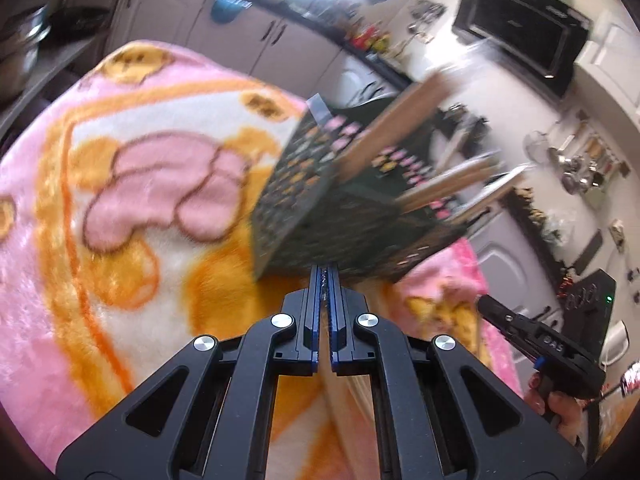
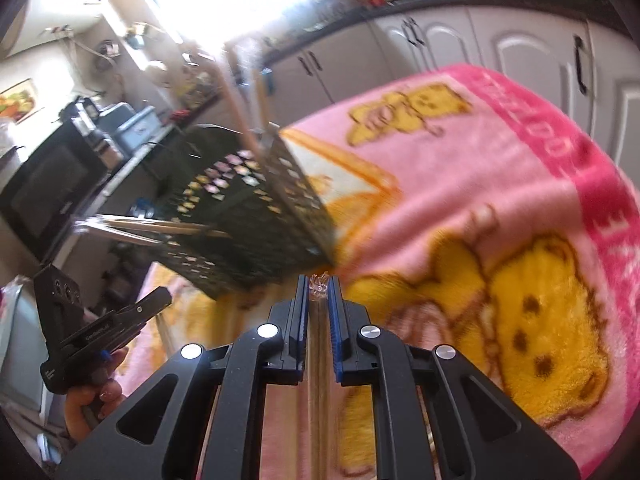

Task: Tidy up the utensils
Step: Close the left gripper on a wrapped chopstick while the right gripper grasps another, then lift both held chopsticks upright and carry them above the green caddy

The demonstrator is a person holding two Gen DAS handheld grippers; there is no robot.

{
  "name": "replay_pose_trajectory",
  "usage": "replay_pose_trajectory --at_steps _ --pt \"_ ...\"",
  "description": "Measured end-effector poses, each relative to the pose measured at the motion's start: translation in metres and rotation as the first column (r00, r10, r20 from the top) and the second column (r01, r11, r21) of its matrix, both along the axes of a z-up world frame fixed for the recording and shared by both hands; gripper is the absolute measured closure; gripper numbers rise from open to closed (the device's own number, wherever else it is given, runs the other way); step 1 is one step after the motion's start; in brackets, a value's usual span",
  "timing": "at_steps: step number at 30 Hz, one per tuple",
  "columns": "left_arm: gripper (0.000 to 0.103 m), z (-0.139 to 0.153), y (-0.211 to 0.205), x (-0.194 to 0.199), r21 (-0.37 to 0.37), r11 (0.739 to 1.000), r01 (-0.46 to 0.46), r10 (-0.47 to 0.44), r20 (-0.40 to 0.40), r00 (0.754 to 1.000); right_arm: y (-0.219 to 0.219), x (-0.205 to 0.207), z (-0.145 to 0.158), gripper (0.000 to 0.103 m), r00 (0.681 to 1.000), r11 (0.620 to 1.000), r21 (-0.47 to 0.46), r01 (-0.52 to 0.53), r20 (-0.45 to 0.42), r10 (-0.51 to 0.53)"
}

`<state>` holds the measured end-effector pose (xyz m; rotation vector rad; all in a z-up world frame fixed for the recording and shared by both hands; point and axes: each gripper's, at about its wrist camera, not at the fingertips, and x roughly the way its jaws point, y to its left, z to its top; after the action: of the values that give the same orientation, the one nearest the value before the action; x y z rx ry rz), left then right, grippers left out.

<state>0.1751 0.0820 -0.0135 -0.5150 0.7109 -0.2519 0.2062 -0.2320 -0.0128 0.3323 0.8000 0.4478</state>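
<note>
A black perforated utensil holder [image 1: 320, 208] stands on the pink and orange blanket [image 1: 120, 208], just ahead of both grippers; it also shows in the right wrist view [image 2: 248, 232]. Wooden utensils [image 1: 404, 116] stick out of its top, as in the right wrist view [image 2: 160, 226]. My left gripper [image 1: 325, 284] is shut on a thin clear-wrapped item with a pale handle below. My right gripper [image 2: 319, 286] is shut on a similar clear-wrapped wooden utensil [image 2: 318, 340]. Both frames are blurred by motion.
Grey kitchen cabinets [image 2: 460, 48] run behind the blanket [image 2: 480, 184]. A black microwave [image 1: 520, 28] is mounted on the wall. Each gripper shows at the edge of the other's view: the right gripper [image 1: 540, 344], the left gripper [image 2: 104, 332].
</note>
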Motion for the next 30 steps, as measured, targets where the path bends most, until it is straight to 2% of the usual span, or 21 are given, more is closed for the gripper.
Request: replay_pose_trajectory --at_steps 6,13,23,30 --pt "0.102 0.046 -0.022 -0.016 0.007 0.998 0.069 -0.07 0.123 0.99 0.012 -0.016 0.037 0.094 0.993 0.998 0.038 -0.06 0.1 0.056" --pt "0.102 0.084 -0.044 -0.02 0.019 0.991 0.134 -0.135 0.213 0.968 0.018 -0.036 0.079 0.095 0.967 0.995 0.043 -0.093 0.242 0.08" --pt "0.102 0.119 -0.059 -0.015 0.037 0.982 0.183 -0.186 0.294 0.938 0.017 -0.049 0.112 0.095 0.92 0.996 0.024 -0.089 0.386 0.073" --pt "0.102 0.136 -0.063 -0.006 0.026 0.979 0.2 -0.198 0.329 0.923 0.014 -0.051 0.124 0.095 0.896 0.997 0.016 -0.072 0.441 0.058"
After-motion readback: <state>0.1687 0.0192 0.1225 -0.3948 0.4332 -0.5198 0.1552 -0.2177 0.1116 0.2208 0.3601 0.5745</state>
